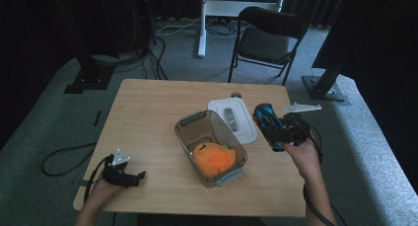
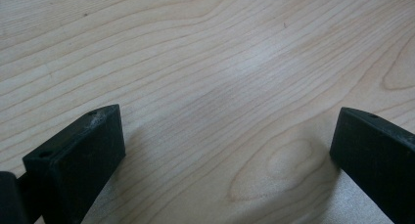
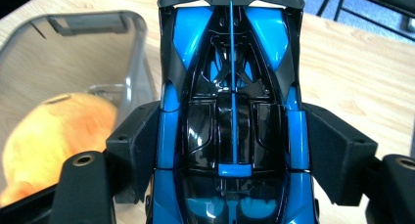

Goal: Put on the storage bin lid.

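Note:
A blue and black toy car (image 3: 232, 111) is clamped by its sides between the jaws of my right gripper (image 3: 234, 150), lifted off the table. In the high view that toy car (image 1: 266, 118) hangs just right of a clear grey container (image 1: 190, 139), which holds an orange plush toy (image 1: 213, 157). The orange plush toy (image 3: 46, 141) also appears at the left of the right gripper view. My left gripper (image 1: 129, 177) rests near the table's front left corner. Its jaws stand wide apart over bare wood (image 2: 230, 141), with nothing between them.
A white lid (image 1: 231, 118) lies flat behind the container, beside the car. The wooden table (image 1: 148, 107) has free room on its left half. A black folding chair (image 1: 268, 41) stands beyond the far edge.

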Available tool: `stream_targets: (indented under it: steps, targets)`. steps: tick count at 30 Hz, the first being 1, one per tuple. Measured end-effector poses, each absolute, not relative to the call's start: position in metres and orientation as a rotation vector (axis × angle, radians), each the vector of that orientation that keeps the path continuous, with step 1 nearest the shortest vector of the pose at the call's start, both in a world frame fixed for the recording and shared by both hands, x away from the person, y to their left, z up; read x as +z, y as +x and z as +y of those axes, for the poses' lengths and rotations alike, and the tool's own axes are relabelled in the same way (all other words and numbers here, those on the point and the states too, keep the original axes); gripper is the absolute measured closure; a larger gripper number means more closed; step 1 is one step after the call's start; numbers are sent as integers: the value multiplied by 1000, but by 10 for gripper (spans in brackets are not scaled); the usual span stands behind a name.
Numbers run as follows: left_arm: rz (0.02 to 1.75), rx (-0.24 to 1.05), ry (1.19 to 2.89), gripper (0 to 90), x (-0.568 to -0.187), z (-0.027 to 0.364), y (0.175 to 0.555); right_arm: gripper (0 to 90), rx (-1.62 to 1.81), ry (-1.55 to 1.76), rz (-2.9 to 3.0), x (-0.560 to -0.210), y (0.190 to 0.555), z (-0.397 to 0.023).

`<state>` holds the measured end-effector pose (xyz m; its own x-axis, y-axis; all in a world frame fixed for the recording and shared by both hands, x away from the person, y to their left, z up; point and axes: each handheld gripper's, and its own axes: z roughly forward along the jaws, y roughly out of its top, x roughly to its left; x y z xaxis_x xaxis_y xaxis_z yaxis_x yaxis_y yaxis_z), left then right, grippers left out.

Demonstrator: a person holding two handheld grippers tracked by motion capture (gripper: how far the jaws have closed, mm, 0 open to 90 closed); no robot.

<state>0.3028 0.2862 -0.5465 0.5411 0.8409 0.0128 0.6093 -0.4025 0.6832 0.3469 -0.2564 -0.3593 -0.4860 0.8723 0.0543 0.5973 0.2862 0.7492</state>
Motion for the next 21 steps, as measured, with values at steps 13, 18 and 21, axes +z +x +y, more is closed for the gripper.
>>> stream_targets:
  steps: [13,18,21]
  targets:
    - [1167,476,2147,2,-547,286,303,271,1079,1211,2264,-347,351,-215]
    - [1166,476,2149,2,-547,286,303,271,1086,1170,2298,-346,353,-196]
    - [1166,476,2149,2,-547,286,303,271,1095,1139,2329,-346,355,-182]
